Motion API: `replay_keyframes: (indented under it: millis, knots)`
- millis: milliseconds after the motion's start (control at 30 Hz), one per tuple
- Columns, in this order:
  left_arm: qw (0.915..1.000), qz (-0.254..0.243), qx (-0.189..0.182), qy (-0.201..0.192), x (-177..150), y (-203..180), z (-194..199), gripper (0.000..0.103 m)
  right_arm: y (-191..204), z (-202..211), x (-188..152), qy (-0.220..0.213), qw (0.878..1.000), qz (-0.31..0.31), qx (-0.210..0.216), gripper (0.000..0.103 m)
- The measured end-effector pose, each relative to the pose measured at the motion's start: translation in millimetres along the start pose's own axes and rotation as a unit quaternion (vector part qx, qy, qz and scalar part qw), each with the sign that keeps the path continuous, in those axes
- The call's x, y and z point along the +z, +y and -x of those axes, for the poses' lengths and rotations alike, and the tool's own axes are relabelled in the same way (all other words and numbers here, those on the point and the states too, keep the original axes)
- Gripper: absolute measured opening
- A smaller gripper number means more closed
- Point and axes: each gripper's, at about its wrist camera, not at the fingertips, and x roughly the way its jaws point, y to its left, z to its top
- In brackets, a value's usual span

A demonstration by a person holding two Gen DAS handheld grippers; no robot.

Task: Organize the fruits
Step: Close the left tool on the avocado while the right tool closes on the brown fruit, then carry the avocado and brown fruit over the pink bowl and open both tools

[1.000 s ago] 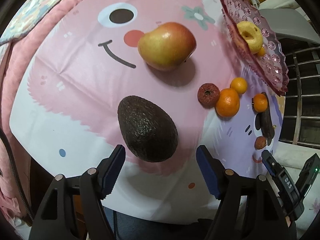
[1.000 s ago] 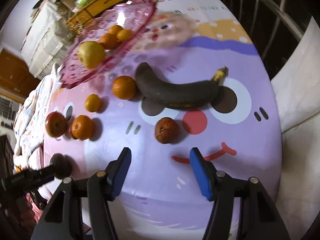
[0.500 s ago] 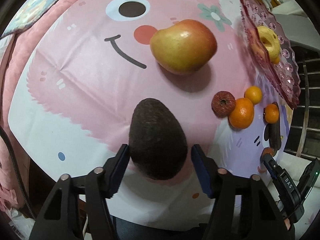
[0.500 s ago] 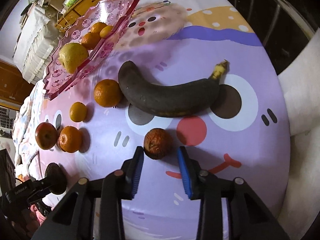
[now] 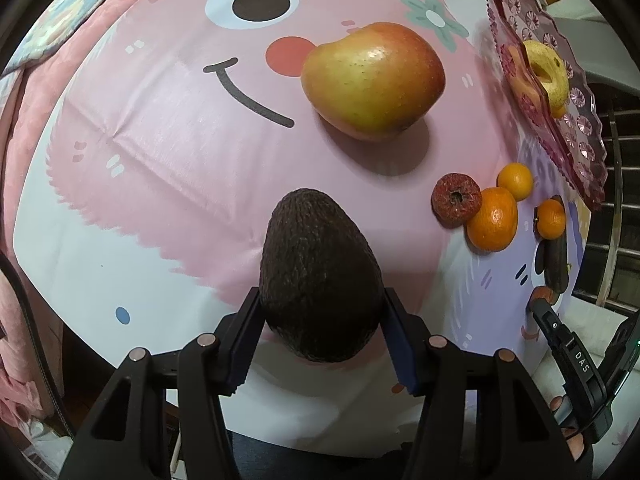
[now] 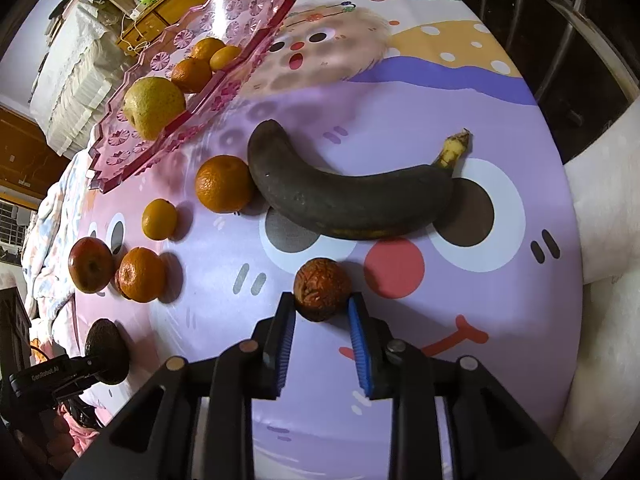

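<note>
A dark, bumpy avocado (image 5: pixel 316 264) lies on the pink cartoon cloth, and my left gripper (image 5: pixel 322 296) has its jaws closing on it, blue pads against both sides. In the right wrist view my right gripper (image 6: pixel 321 302) is shut on a small wrinkled red fruit (image 6: pixel 322 286) that rests on the purple cloth just below a blackened banana (image 6: pixel 348 200). A pink glass plate (image 6: pixel 240 8) at the back left holds a yellow pear (image 6: pixel 154 106) and three small oranges (image 6: pixel 192 74).
A big red-yellow mango (image 5: pixel 372 80) lies beyond the avocado. Loose oranges (image 6: pixel 224 184) and a red fruit (image 6: pixel 90 266) sit between the plate and the grippers. A metal railing (image 6: pixel 560 20) and a white cushion (image 6: pixel 600 200) border the right side.
Both grippers came down and forward over their fruits. The left jaws narrowed around the avocado, and the right jaws closed onto the wrinkled red fruit.
</note>
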Motion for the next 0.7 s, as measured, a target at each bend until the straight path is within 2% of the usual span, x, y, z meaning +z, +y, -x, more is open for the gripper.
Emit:
replay_keyframes:
  millis: [233,433,700]
  knots:
    - [0.9994,-0.024,0.023,0.012,-2,-4,8,0.056,19,7,-3,-0.008,0.999,0.044,0.001,0.026]
    - [0.9983,-0.057,0.013,0.005,-4,-15,33,0.055,52,19,-3,-0.037,0.993,0.109,0.004,0.026]
    - [0.993,-0.113,-0.027,-0.025,1,-45,87,0.055,96,54,6,-0.099,0.981,0.168,0.026,0.026]
